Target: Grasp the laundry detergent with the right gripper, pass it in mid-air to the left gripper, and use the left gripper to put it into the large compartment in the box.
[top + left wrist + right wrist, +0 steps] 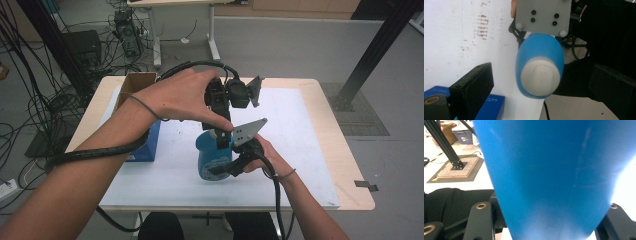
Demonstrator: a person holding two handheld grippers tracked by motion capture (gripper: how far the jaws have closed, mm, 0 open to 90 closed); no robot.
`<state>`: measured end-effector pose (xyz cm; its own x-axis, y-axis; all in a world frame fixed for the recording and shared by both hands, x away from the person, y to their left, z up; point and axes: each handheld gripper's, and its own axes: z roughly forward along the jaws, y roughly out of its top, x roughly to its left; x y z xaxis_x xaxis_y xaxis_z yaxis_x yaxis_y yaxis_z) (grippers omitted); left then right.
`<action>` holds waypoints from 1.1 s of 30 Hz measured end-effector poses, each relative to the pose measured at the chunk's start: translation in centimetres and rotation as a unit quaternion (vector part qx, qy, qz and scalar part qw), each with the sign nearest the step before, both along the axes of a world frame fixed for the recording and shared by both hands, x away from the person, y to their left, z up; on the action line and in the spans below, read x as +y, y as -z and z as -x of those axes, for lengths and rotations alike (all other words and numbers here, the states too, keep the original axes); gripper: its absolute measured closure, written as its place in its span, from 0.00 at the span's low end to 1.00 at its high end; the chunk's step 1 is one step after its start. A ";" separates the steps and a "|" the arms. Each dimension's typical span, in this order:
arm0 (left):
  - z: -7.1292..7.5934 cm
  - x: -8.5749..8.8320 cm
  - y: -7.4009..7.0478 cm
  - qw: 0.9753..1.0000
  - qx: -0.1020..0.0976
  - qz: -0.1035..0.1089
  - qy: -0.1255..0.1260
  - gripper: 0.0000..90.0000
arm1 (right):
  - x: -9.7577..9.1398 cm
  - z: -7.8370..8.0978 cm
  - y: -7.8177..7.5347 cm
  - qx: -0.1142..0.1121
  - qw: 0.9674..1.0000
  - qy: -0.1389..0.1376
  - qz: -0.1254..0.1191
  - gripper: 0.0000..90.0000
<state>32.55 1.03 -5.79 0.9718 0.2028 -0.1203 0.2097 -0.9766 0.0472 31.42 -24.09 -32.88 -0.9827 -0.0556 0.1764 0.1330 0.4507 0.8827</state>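
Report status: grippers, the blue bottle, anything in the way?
Right gripper shut on blue bottle. Left gripper open, jaws either side of white cap. Blue box alongside, apart.

The blue container (214, 156) stands upright near the middle of the white table mat (300, 150). It is round, with a smooth blue wall and a white cap (541, 75) on top. A label is on its side.
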 end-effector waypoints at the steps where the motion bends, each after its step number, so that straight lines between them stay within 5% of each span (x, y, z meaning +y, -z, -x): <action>1: 0.0 0.0 0.0 1.000 -0.001 -0.001 0.001 0.07 | 0.0 0.0 0.0 0.000 1.000 0.001 0.000 0.46; 33: 0.1 0.1 -0.1 1.000 -0.007 0.000 -0.003 0.06 | 0.0 0.0 -0.3 -0.003 1.000 -0.001 -0.003 0.46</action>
<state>32.44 1.15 -5.65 0.9721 0.2091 -0.1064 0.2154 -0.9752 0.0512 31.46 -24.11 -32.55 -0.9836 -0.0594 0.1706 0.1267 0.4462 0.8859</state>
